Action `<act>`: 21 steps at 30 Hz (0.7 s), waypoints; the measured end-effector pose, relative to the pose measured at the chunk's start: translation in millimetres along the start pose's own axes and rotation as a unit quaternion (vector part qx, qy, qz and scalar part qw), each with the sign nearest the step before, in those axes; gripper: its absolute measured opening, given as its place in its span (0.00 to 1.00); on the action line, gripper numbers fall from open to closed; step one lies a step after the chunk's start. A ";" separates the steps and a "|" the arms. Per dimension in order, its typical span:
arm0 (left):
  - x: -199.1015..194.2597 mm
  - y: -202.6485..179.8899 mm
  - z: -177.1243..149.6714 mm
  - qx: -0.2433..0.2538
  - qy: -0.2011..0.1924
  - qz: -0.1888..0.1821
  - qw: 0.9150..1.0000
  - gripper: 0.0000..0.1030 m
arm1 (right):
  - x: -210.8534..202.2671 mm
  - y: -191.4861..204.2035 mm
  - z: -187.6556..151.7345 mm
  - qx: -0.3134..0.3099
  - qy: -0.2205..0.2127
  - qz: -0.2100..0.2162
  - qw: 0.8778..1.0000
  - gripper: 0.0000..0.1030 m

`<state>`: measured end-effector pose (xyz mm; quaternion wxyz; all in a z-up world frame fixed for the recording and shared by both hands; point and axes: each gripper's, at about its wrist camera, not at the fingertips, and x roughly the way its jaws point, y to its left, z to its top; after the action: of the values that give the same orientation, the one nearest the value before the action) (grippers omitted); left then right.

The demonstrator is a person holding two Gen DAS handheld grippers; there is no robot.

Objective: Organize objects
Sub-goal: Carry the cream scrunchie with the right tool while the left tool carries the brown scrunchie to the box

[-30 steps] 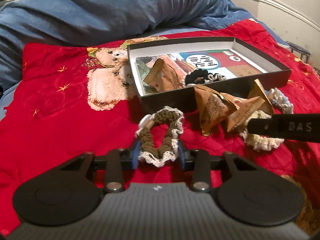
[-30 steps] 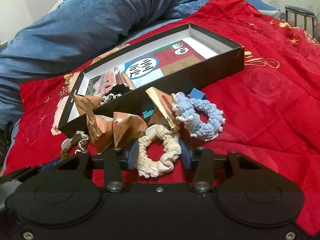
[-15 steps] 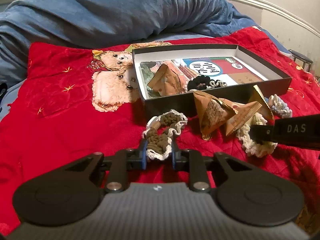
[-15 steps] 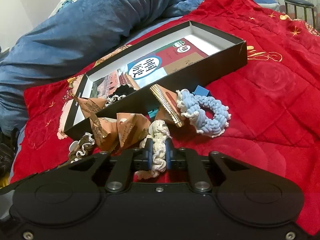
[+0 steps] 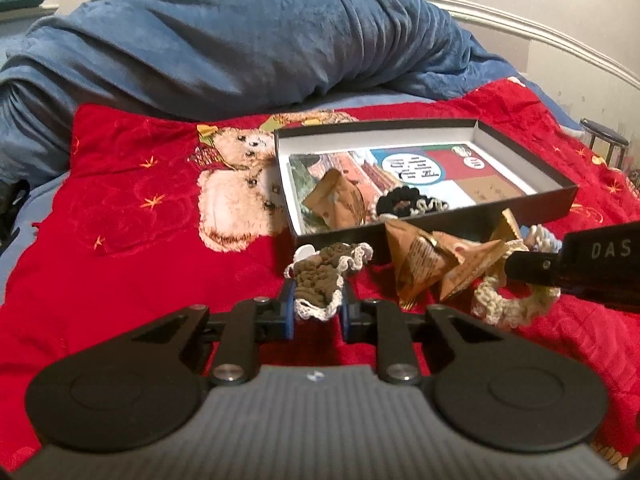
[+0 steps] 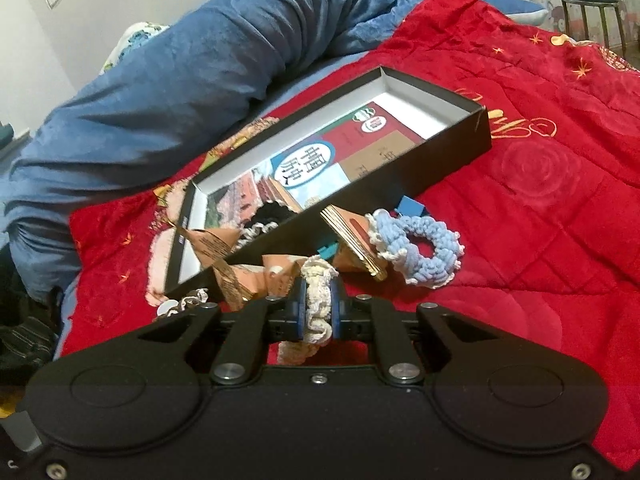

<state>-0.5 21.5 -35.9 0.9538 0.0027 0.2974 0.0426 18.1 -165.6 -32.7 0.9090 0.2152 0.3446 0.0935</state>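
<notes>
Two low wrist views, close above red quilt (image 5: pixel 120 208), both facing black box (image 6: pixel 460 140)

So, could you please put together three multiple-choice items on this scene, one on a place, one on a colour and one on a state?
1. Where is the black scrunchie?
A. inside the black box
B. on the red quilt
C. on the blue blanket

2. What colour is the loose scrunchie lying in front of the box?
A. green
B. light blue
C. black

3. What is the right gripper doing?
A. standing open over the box
B. shut on nothing
C. shut on the cream scrunchie

Answers: 1 A, it lies within the box walls beside a brown packet. 2 B, its yarn is pale blue. 3 C, the pads squeeze the cream yarn.
</notes>
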 end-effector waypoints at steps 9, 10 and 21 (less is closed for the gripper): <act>-22.3 -1.9 13.3 -0.009 -0.030 -0.018 0.999 0.24 | -25.2 5.1 7.3 0.018 -0.022 0.056 0.998 0.12; -24.6 -3.1 14.6 -0.008 -0.034 -0.019 0.999 0.24 | -27.8 5.8 8.2 0.019 -0.024 0.062 0.998 0.12; -44.5 -8.7 24.1 -0.016 -0.058 -0.038 0.997 0.24 | -52.0 6.0 25.1 0.037 -0.056 0.106 0.992 0.12</act>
<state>-22.5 9.7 8.9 0.9702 -0.0215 0.2411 0.0110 -4.1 -184.9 17.3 0.9032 0.2888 0.2715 0.1648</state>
